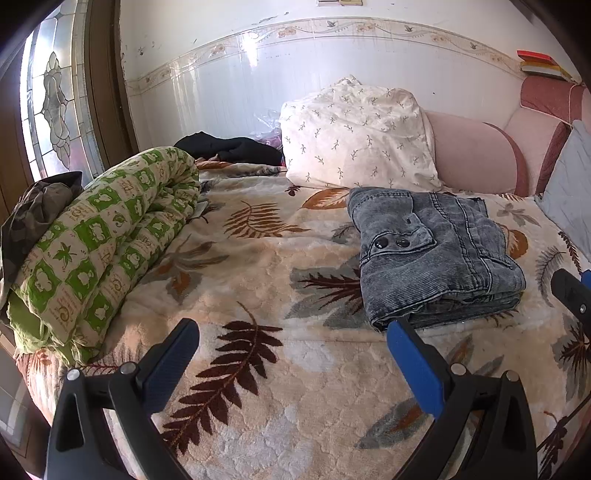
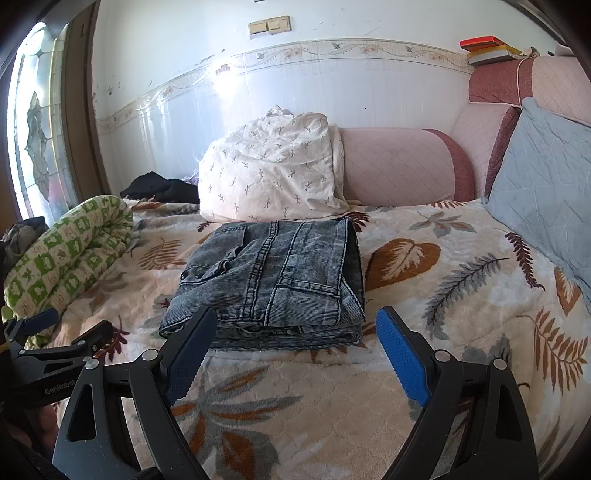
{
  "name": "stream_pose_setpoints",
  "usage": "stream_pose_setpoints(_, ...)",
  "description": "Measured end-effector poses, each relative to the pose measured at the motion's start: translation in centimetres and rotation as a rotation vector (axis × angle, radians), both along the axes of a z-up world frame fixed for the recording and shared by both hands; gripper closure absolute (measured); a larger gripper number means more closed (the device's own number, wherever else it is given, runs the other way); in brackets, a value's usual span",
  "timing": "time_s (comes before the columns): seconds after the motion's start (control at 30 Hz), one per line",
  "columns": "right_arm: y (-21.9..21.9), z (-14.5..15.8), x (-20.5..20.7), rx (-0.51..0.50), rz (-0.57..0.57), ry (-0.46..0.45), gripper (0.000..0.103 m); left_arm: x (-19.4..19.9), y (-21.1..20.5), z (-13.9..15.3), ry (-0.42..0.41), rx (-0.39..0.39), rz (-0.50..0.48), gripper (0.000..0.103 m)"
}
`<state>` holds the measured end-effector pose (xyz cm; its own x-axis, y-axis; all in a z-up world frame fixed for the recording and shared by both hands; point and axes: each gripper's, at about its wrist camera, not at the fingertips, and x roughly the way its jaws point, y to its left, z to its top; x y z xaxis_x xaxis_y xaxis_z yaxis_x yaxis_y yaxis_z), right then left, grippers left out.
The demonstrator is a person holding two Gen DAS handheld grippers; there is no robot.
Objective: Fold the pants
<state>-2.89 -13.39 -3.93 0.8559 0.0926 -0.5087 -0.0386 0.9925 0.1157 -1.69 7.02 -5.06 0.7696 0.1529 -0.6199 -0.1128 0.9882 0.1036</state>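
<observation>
Nearest the right wrist camera, the right gripper has its fingers spread wide and empty above the leaf-print blanket, the folded pants lying just beyond and between them, the left finger's tip overlapping the stack's near edge in the view. The left gripper is likewise spread and holds nothing, over bare blanket; from here the pants lie ahead and to the right, showing two dark buttons that the right view shows only faintly. Each view catches the other gripper at its edge: black parts low on the left in the right view, a black tip at the right rim in the left view. To the left lies a rolled green quilt, seen far more fully from the left wrist. Behind the pants, a white pillow leans by a pink bolster. Only the right view shows the wall switches in full.
</observation>
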Motion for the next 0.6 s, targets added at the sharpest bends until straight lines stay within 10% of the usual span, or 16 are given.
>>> stream_pose_setpoints(0.6,0.11,-0.11,0.04,-0.006,0.009,0.002,0.015,-0.05,0.03,-0.08,0.002,-0.005,-0.002,0.000)
